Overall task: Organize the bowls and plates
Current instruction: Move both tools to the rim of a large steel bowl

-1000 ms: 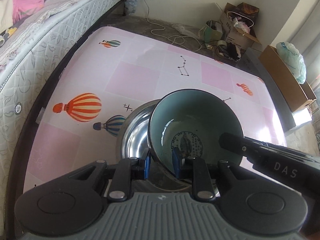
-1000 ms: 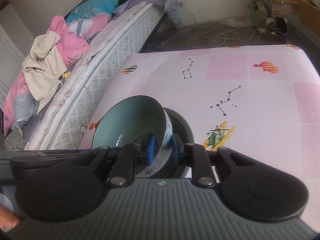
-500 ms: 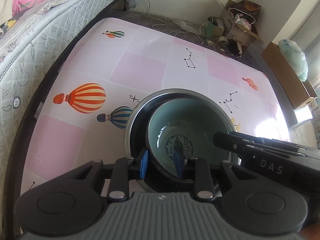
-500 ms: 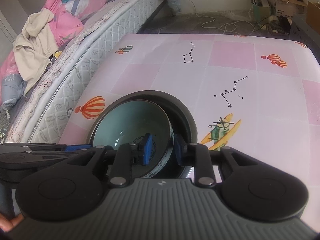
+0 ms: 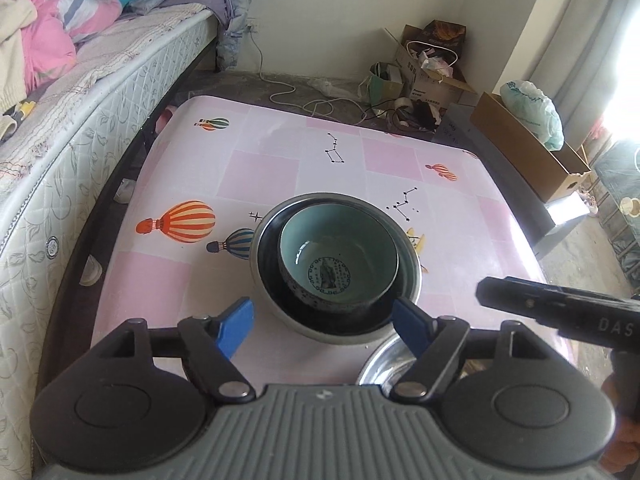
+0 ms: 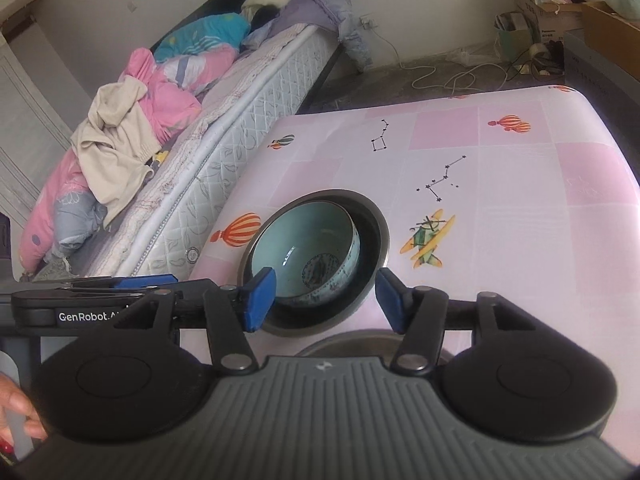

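A pale teal ceramic bowl (image 5: 340, 256) (image 6: 308, 256) with a printed figure on its bottom rests inside a larger dark bowl (image 5: 276, 280) (image 6: 372, 240) on the pink patterned table (image 5: 260, 172) (image 6: 520, 208). My left gripper (image 5: 324, 322) hovers just in front of the nested bowls, its jaws opening wide with nothing pressed between the blue pads (image 5: 236, 326). My right gripper (image 6: 326, 300) is likewise pulled back from the bowls, jaws opening and not holding anything. A steel bowl (image 5: 384, 364) (image 6: 348, 344) sits nearer, partly hidden under both grippers.
A mattress (image 5: 80, 120) with heaped clothes runs along the table's left side. Cardboard boxes (image 5: 528, 152) and cables lie on the floor beyond the far edge. The other gripper's black body (image 5: 560, 312) reaches in from the right in the left wrist view.
Both grippers let go of the teal bowl, which now sits in the dark bowl. Their jaws spread apart and both drew back and up from the bowls.
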`<action>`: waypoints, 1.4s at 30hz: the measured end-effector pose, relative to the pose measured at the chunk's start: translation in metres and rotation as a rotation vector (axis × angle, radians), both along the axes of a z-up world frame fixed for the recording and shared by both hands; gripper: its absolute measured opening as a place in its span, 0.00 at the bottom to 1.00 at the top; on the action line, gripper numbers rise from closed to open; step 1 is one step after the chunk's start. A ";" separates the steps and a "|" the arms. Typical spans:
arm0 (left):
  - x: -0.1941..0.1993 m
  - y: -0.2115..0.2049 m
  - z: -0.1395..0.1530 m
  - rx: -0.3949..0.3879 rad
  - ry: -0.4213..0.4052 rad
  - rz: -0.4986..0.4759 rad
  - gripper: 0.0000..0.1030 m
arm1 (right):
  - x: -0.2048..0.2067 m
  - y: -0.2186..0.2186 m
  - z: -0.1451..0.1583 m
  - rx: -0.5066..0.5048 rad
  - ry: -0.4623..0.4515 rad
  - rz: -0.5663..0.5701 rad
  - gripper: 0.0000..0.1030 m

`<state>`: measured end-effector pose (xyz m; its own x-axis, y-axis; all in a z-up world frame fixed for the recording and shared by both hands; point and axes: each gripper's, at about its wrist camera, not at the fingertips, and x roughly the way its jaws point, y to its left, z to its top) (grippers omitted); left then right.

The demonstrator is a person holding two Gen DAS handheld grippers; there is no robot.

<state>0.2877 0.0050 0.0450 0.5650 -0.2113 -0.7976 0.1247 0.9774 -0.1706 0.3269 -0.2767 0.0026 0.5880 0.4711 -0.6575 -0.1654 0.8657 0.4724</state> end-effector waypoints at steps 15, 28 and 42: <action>-0.140 0.062 -0.015 -0.034 -0.052 0.152 0.88 | -0.190 -0.034 -0.006 0.218 -0.012 -0.125 0.63; -0.206 0.100 -0.075 -0.101 0.056 0.318 0.88 | -0.241 0.035 -0.053 0.247 0.117 -0.043 0.63; -0.207 0.097 -0.093 -0.015 0.002 0.361 0.62 | -0.223 0.089 -0.090 0.137 0.089 -0.080 0.52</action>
<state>0.0809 0.1021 -0.0481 0.6040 -0.0102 -0.7969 -0.2284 0.9557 -0.1854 0.1040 -0.1880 -0.0875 0.5694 0.5136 -0.6419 -0.0507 0.8013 0.5962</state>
